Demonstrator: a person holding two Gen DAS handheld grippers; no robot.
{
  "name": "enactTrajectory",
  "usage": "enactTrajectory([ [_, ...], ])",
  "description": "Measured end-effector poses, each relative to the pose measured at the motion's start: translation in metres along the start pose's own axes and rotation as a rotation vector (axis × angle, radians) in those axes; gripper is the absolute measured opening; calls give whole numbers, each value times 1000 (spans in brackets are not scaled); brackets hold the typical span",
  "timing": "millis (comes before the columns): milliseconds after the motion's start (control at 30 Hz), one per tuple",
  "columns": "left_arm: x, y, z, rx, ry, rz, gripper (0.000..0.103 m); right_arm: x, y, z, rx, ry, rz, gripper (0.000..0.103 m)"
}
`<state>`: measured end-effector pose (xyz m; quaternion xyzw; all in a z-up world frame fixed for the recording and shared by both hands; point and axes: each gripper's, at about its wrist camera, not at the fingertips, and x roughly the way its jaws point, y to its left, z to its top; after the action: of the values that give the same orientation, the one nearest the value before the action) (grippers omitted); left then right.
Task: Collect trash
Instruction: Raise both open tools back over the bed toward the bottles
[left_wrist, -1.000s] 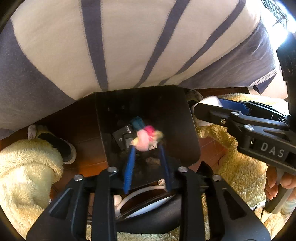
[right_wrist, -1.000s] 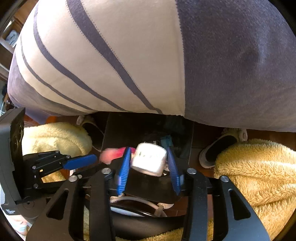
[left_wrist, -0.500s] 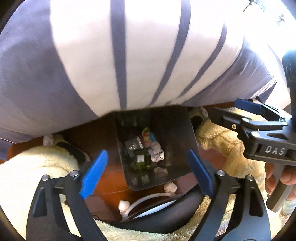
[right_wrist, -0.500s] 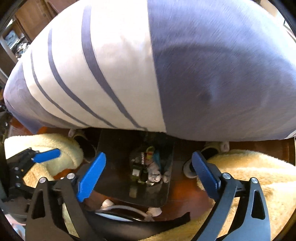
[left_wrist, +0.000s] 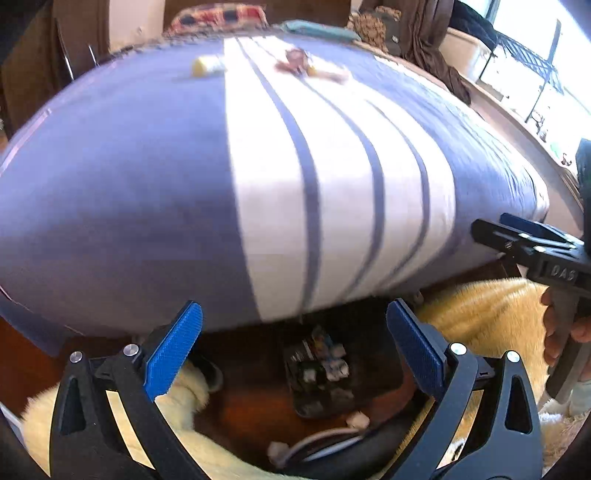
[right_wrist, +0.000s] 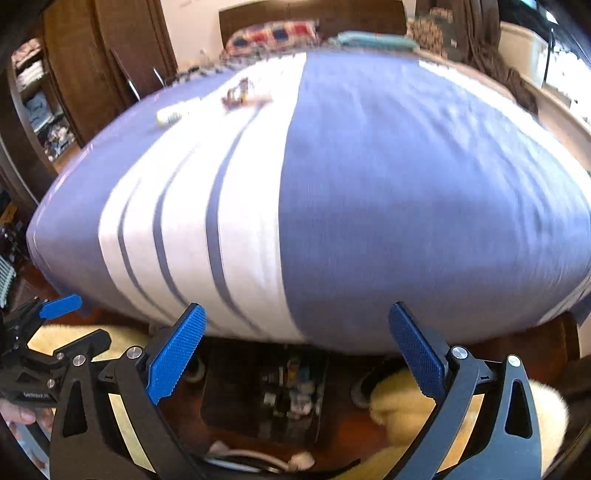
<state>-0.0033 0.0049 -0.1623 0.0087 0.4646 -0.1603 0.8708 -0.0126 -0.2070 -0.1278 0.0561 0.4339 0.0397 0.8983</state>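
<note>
While both grippers stand spread wide with nothing between their blue ribbed pads, having just been opening, the collected trash (left_wrist: 319, 363) lies as a small heap of crumpled white scraps and dark printed wrappers inside a black bin (left_wrist: 373, 373) at the lower middle of the left wrist view. This bin is a dark, glossy, flat-walled container on a reddish-brown wooden floor (left_wrist: 243, 410), partly tucked under the near edge of the bed; its long axis runs from the bottom of the frame up toward the bed. In the right wrist view the same bin (right_wrist: 225, 391) sits low in the centre with the heap (right_wrist: 291, 387) along its right side.

The left gripper (left_wrist: 293, 350) fills the bottom of its own frame, black plastic arms with silver screws. The right gripper (left_wrist: 532, 245) enters the left view from the right edge, held by a hand (left_wrist: 561, 332). Seen from its own camera, the right gripper (right_wrist: 297, 352) frames the bin in the same way.

A bed cover (left_wrist: 332, 192) of smooth cloth, blue-grey with a broad white band crossed by thin dark stripes, bulges over most of both frames. On it, in the upper part of the left view, lie uncollected pieces: a pale yellow roll-shaped scrap (left_wrist: 207, 66), lying roughly crosswise, and a brownish crumpled wrapper (left_wrist: 299, 62) with pale bits beside it. Fluffy yellow fabric (left_wrist: 491, 314) flanks the bin on both sides.
</note>
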Motion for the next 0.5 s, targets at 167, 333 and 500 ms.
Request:
enactTrajectory([
  [167,-10,16,34,5,-56,52,95,-5,3,29,-27,-51,-16,99],
  [333,-9,32,65,-9,-82,89,95,4,6,62,-46,-70,-25,99],
  [500,4,46,95,-14,-83,115,95,23,10,93,-43,-70,-21,99],
])
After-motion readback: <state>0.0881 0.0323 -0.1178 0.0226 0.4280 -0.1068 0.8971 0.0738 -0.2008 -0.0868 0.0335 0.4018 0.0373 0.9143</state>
